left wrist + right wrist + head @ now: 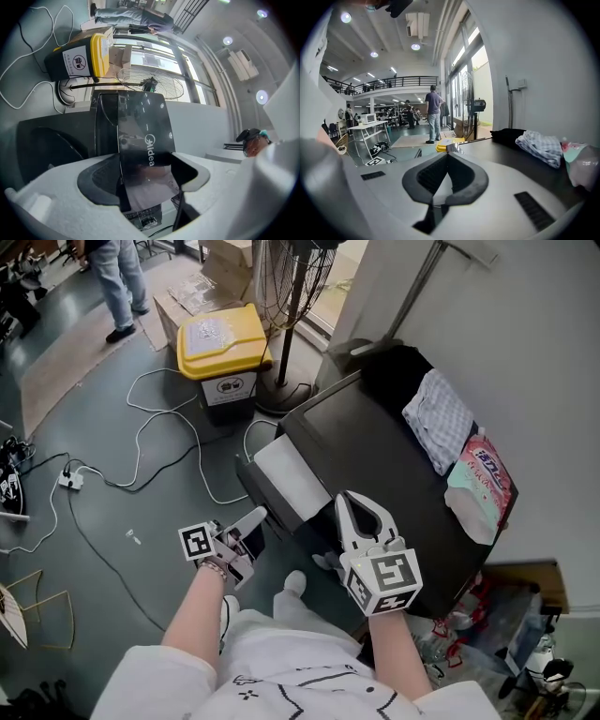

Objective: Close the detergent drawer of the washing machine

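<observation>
The black washing machine (394,474) stands against the wall on the right. Its detergent drawer (292,479) sticks out of the front, white on top. In the left gripper view the glossy black front panel (140,131) marked Midea fills the middle. My left gripper (248,532) is low in front of the machine, just under the drawer. It is open (140,173), and the panel shows between its jaws beyond the tips. My right gripper (361,505) hovers over the machine's front top edge, shut (449,157) on nothing.
A checked cloth (439,418) and a pink-and-teal packet (483,484) lie on the machine's top. A yellow-lidded bin (223,343) and a fan stand (291,324) are behind the machine. Cables (150,446) and a power strip (70,479) trail over the floor. A person (122,287) stands far off.
</observation>
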`<state>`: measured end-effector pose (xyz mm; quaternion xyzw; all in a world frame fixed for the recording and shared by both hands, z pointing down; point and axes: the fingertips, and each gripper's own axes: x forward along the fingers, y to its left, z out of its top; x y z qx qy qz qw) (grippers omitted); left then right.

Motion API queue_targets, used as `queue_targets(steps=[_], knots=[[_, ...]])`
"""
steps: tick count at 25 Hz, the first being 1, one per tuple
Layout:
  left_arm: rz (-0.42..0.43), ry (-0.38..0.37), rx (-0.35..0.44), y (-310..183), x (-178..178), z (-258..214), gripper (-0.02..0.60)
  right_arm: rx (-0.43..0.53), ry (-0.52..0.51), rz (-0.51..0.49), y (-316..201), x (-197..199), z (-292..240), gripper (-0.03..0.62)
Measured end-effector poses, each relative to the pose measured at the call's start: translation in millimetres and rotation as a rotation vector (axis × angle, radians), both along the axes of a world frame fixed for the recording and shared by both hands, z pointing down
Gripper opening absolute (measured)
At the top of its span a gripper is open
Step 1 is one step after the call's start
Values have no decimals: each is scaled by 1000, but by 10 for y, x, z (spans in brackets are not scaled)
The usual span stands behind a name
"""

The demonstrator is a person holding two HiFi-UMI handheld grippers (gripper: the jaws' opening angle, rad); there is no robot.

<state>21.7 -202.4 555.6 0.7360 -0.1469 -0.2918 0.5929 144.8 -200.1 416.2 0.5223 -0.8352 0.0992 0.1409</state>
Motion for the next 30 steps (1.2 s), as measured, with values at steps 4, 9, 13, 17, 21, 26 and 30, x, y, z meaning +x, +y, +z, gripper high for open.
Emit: queue_targets(steps=[4,9,13,17,21,26,30], knots=[[-9,-16,-15,-78,85,23,322,2,9,2,-2,9,-2,2],[-16,-25,-31,-161,187,22,321,9,26,-4,22,-1,4,2],[-14,-30,-37,-202,244,12,321,9,31,-8,47,4,6,2],[-3,-40,-41,-249,293,12,321,8,31,-7,43,26,13,2],[-4,-48,-43,-284,340,-6,321,6,32,-7,58,37,23,2],[-3,-63,-56,-349,424,-26,321,8,33,-8,62,48,19,2],[-7,-61,-57,-374,454,-32,321,5,33,-10,60,69,34,2]])
